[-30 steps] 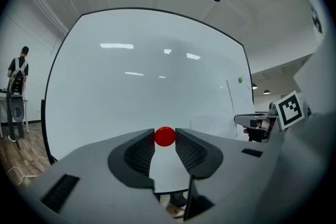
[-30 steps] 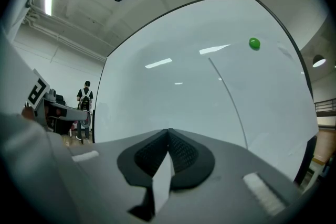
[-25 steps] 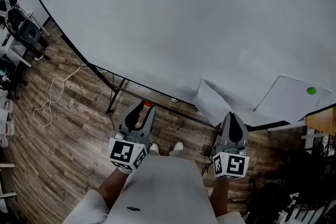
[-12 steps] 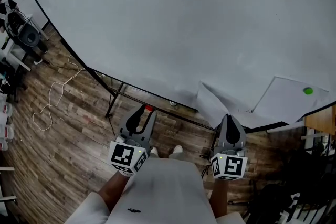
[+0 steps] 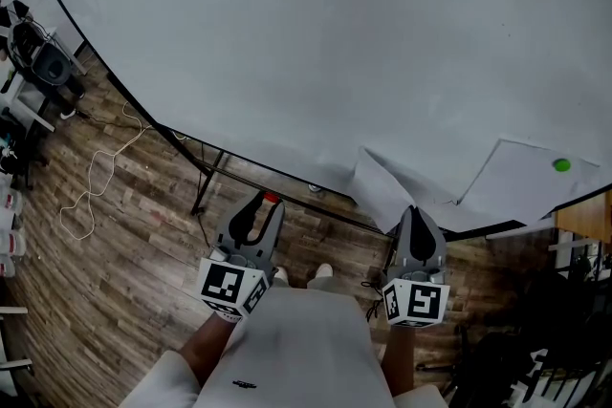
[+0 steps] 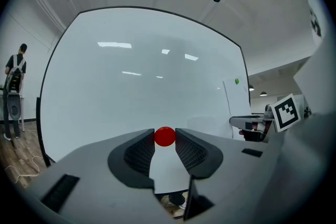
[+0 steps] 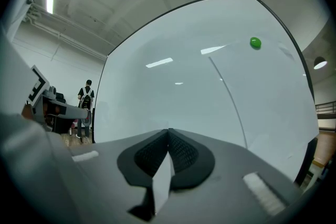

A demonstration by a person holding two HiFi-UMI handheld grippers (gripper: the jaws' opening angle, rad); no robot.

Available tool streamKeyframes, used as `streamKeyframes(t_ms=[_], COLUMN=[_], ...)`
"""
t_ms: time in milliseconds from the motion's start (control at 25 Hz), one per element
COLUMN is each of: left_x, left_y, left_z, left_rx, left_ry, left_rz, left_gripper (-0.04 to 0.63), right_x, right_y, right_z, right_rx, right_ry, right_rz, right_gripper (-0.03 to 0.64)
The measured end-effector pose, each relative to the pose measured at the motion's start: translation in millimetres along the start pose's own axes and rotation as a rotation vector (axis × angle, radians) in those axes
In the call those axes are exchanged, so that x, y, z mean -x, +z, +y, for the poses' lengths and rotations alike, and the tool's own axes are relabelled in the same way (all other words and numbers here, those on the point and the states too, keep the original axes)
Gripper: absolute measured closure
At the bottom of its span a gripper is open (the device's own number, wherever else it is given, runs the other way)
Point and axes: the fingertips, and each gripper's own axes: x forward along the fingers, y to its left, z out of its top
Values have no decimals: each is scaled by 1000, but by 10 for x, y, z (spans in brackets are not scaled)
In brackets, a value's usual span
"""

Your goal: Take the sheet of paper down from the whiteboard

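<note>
Right gripper point(image 7: 168, 134), near and on the right, had its jaws pressed together on an edge of the thin white sheet of paper point(image 5: 381, 191). The left gripper point(image 5: 266, 205) pinched a small red round magnet point(image 6: 165, 136) between its jaw tips. The main risk appeared to be that narrow edge hold: a quick pull or twist could tear the thin paper, or let it slide from the pads and drop to the brown wooden floor point(image 5: 124, 234). The sheet ran from the right gripper's jaws away and a little left, creased, toward the lower edge of the large white whiteboard point(image 5: 316, 43). Whether it touched the board could not be told. Farther right, a second white sheet point(image 5: 521, 182) was pinned to the board by a green round magnet point(image 5: 561, 164).
</note>
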Motion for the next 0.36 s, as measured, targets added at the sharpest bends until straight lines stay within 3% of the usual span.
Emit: streamKeyframes(t_ms=[360], left_x=[14], left_y=[7], left_z=[22], left_rx=[-4], left_ry=[-11], left_rz=[3], left_gripper=[471], right_x=[0], right_y=[5], right_z=[56], right_rx=[13], right_ry=[4], right_rz=[6], right_gripper=[606])
